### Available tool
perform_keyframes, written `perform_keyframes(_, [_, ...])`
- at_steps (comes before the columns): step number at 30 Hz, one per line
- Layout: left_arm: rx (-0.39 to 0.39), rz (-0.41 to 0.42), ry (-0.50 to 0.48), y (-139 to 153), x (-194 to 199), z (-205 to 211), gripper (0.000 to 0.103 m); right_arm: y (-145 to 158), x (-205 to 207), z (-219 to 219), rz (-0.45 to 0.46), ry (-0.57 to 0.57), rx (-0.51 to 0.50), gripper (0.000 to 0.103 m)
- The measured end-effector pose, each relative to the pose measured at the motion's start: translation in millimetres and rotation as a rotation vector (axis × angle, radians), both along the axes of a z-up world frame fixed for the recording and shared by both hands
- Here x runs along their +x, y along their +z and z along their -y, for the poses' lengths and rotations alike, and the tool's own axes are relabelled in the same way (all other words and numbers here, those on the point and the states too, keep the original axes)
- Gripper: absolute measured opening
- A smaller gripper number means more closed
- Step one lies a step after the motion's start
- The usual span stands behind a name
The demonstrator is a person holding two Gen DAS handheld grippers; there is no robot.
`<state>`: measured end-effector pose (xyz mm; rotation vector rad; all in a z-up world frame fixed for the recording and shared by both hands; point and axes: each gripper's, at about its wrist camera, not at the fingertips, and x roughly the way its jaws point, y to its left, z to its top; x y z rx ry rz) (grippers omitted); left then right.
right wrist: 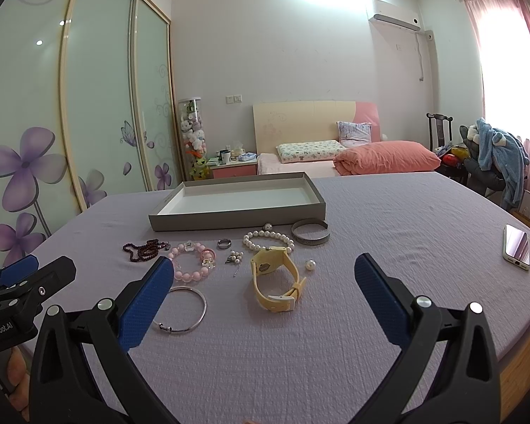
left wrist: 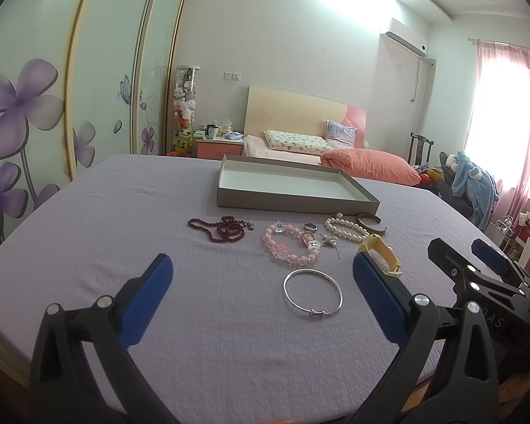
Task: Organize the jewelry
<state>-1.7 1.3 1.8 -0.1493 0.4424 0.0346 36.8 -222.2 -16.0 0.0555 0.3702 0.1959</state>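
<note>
— Over the near edge of the bench, both tools hang with their fingers spread wide and nothing in either: the left tool and the right tool, side by side, clear of the cloth.

— What worries you from here?

— The bangle. It's thin, it lies flat on the cloth, and I'd guess a pad coming down will skate over it or push it along rather than lift it. The cloth could bunch and go up with it too.

— And the watch?

— Standing on its strap loop, so it looks easy to knock over. There's a loose pearl just beside it; one nudge and I'd expect that to roll.

— Where does it all sit against the tools?

— The bangle lies just ahead of the left tool, between its fingers, a bit to the right. The watch lies ahead of the right tool, between its fingers, left of middle. Further out, in a row: pink beads, dark beads, a ring, a small charm, a pearl bracelet touching the watch, a cuff.

— And the tray?

— Beyond all of it, empty. A long carry, so a weak hold could drop something short. The phone is well off to the right.
</note>
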Motion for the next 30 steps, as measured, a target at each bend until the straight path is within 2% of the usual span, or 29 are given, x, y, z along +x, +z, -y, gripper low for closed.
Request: perform_keyframes(30, [-0.001, -0.004, 0.0, -3.2, 0.1, -1.5, 0.099, 0.4, 0.4, 0.9, -0.004, 0.0, 0.003, 0.101])
